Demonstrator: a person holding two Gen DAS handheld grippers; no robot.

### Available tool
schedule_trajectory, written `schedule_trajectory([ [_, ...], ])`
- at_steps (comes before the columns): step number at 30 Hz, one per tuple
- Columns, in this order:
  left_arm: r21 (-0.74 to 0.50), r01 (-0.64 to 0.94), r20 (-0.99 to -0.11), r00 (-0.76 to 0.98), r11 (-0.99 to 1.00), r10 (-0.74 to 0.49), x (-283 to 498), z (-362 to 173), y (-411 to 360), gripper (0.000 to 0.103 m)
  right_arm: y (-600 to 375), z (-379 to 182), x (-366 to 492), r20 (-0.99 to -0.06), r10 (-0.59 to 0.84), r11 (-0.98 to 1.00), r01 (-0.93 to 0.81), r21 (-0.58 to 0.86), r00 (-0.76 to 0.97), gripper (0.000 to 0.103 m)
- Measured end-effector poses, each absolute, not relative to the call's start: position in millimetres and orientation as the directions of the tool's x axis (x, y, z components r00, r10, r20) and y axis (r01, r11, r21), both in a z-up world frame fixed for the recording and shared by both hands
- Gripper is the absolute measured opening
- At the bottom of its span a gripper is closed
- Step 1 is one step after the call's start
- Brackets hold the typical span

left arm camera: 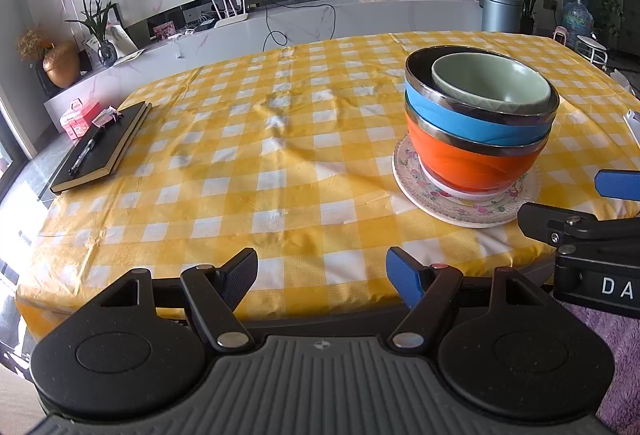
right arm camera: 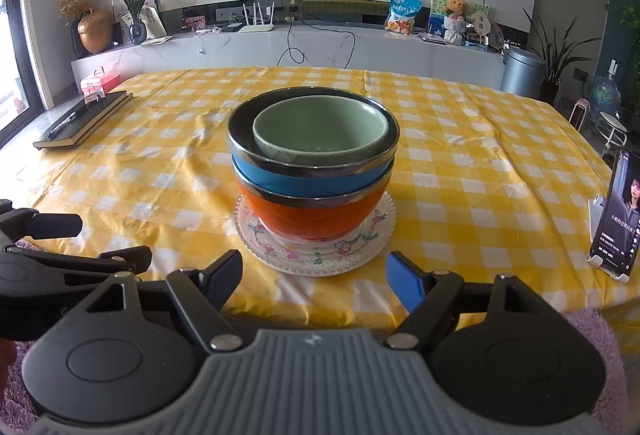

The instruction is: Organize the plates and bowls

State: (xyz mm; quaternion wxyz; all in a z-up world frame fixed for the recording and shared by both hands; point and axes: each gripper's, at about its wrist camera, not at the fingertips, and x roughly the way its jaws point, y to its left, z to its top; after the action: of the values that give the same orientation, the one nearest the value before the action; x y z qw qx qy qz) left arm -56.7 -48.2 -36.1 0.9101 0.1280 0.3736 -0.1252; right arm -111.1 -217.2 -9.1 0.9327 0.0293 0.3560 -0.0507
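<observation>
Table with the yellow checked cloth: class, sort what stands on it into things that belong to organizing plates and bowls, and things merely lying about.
Belonging to the job:
green bowl
blue bowl
orange bowl
patterned plate under the stack

Lying about:
black notebook
pen on the notebook
phone on a stand

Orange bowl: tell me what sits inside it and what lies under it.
A blue bowl nests in the orange bowl, with a green bowl inside that. Beneath is a floral plate, apparently with a white plate on it. The bowls' inner bottoms are hidden.
</observation>
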Motion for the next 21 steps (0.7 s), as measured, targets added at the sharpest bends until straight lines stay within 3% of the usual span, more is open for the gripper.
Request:
schedule_trajectory([
  [21, 0.145, 0.318, -0.708, 0.695, 0.937, -0.127, -58.8, -33.6, -48.6, 0.086, -215.4, -8.0, -111.5, -0.665, -0.074, 0.993, 0.114, 0.017, 0.743, 0.078],
])
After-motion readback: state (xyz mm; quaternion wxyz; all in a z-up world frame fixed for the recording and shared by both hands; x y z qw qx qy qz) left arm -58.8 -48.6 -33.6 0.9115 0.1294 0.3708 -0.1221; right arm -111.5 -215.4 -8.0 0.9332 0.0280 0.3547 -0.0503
